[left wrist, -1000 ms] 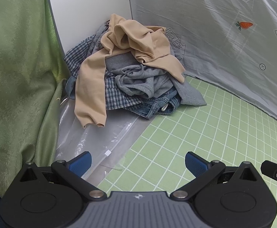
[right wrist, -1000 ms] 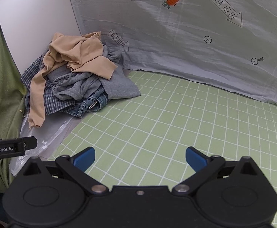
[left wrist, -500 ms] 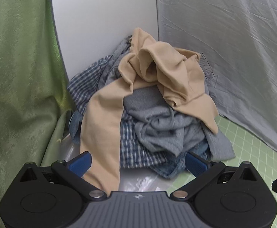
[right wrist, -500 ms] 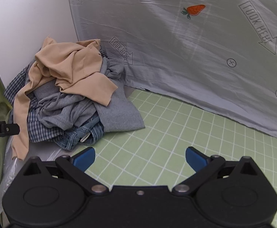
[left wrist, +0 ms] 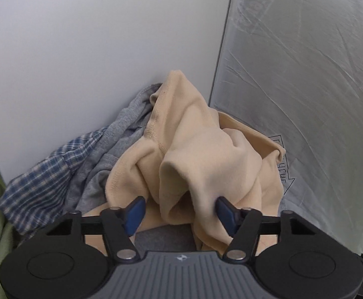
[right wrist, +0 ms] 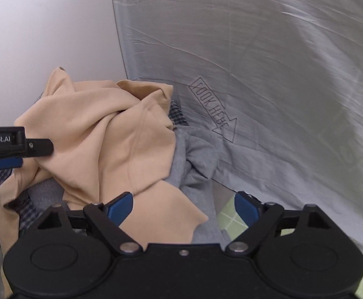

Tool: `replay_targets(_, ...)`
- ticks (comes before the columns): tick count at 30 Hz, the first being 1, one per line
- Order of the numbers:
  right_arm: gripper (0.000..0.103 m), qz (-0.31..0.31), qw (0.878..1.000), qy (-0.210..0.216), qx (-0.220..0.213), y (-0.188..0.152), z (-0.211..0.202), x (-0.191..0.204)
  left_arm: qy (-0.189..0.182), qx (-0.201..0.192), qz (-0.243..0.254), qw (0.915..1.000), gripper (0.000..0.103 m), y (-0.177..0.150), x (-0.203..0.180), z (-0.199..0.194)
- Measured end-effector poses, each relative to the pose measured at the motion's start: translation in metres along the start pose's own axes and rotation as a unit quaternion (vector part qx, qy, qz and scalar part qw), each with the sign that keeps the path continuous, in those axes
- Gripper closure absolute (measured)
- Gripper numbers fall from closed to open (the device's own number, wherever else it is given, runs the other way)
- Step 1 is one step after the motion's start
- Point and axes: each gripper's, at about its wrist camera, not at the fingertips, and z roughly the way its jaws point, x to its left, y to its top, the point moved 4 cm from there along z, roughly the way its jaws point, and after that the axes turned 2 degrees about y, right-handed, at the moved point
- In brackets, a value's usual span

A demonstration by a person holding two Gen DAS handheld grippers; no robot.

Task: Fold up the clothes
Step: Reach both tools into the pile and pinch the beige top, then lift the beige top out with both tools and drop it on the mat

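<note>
- The clothes lie in one crumpled pile in the corner where the plain white wall panel meets the creased grey printed backdrop sheet. Nothing in the pile shows a flat, squared fold.
- The soft beige knit top sits uppermost, draped in loose ridges over the heathered grey jersey garment and the blue-and-white checked shirt. Being on top, it is the piece that can be lifted without dragging the others.
- The left gripper is pushed into the top of the pile. Its blue-padded fingers stand spread, one on either side of a raised ridge of the beige top — the right-hand pad touches the cloth, but the fabric is not pinched. Judgement: straddling a ridge gives the fingers a bunched fold to close on.
- The right gripper hovers low over the pile's near edge, fingers spread wide and holding nothing. A flap of the beige top and part of the grey garment lie between and beneath them.
- The pale green gridded mat on the table shows beside the pile — judged the flat surface suited to spreading a garment.
</note>
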Motion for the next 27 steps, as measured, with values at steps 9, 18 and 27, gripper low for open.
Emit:
replay_targets(9,0.027,-0.030,0.998,0.035,-0.037,0.032,0.068,0.013,-0.011,0.019,-0.019,0.9996,0.079,-0.012,0.012,0.021)
replay_targets(18,0.094,-0.024,0.996,0.073,-0.047,0.027,0.051,0.007,-0.013,0.021,0.002,0.9997,0.091,-0.013,0.005,0.004)
replay_targets(27,0.095,0.021,0.997,-0.016,-0.066,-0.020,-0.053,-0.042,-0.039,0.023,0.020,0.9988,0.092,-0.045,-0.010,-0.079)
